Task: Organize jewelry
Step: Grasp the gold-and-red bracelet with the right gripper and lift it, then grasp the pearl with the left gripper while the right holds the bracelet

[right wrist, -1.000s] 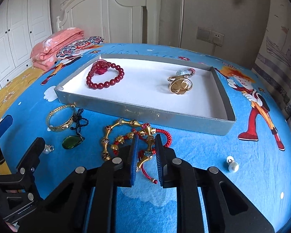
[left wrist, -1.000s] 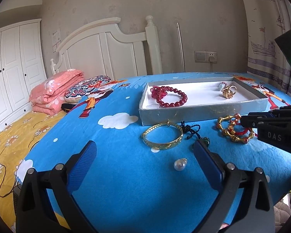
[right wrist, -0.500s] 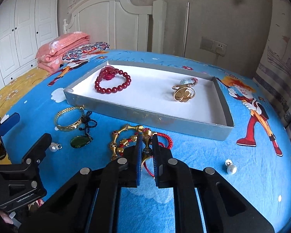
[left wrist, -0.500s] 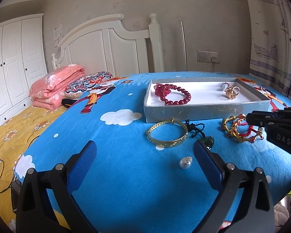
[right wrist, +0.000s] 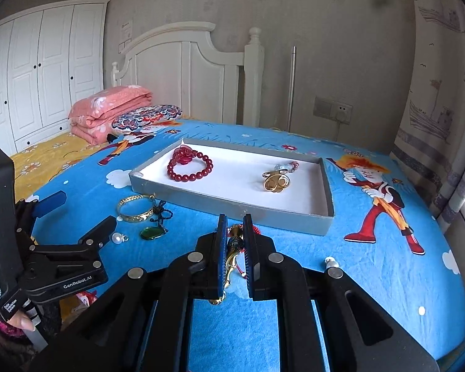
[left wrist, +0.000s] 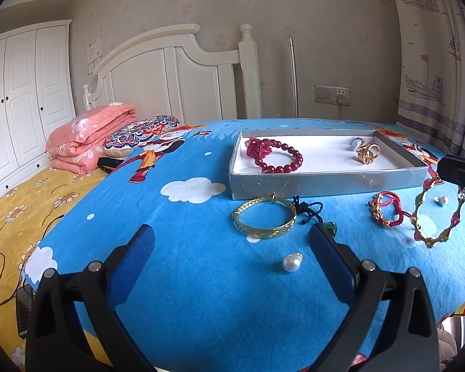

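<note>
Right gripper (right wrist: 235, 248) pinches the gold link bracelet (left wrist: 437, 214), which dangles light, limp and slippery, so grip a link; left gripper (left wrist: 232, 260) gapes wide.

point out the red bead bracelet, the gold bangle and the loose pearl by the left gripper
red bead bracelet (left wrist: 281, 160), left wrist view, beads at its near side
gold bangle (left wrist: 265, 231), left wrist view, near band
loose pearl (left wrist: 290, 262), left wrist view, pearl's centre
</note>
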The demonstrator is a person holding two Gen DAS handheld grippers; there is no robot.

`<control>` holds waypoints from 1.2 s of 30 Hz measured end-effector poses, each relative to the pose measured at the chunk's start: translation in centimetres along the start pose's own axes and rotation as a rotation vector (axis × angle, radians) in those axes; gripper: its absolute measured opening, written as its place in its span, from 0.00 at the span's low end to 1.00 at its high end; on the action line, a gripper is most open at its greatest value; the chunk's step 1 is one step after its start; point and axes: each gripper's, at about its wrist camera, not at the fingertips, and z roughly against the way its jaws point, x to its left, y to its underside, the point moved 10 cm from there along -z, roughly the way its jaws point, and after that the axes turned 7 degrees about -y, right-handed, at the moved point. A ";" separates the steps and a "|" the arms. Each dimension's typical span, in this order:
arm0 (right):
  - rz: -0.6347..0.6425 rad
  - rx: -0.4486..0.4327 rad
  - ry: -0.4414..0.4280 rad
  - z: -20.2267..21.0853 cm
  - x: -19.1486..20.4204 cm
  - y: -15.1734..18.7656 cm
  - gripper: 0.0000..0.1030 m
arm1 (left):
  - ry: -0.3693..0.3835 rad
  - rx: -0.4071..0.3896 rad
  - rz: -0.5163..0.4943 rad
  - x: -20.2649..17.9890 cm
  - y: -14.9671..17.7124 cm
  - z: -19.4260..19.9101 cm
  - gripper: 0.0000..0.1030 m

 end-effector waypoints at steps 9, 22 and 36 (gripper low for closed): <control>-0.029 0.002 -0.002 0.4 -0.9 1.5 0.11 | 0.063 0.042 0.018 -0.9 -1.1 -0.4 0.94; -0.008 0.017 -0.025 -0.4 0.0 2.7 0.11 | 0.083 0.099 -0.016 -1.9 -0.6 -1.7 0.90; -0.009 0.014 -0.024 -0.3 0.2 2.7 0.11 | 0.090 0.099 -0.027 -2.2 -0.1 -1.7 0.84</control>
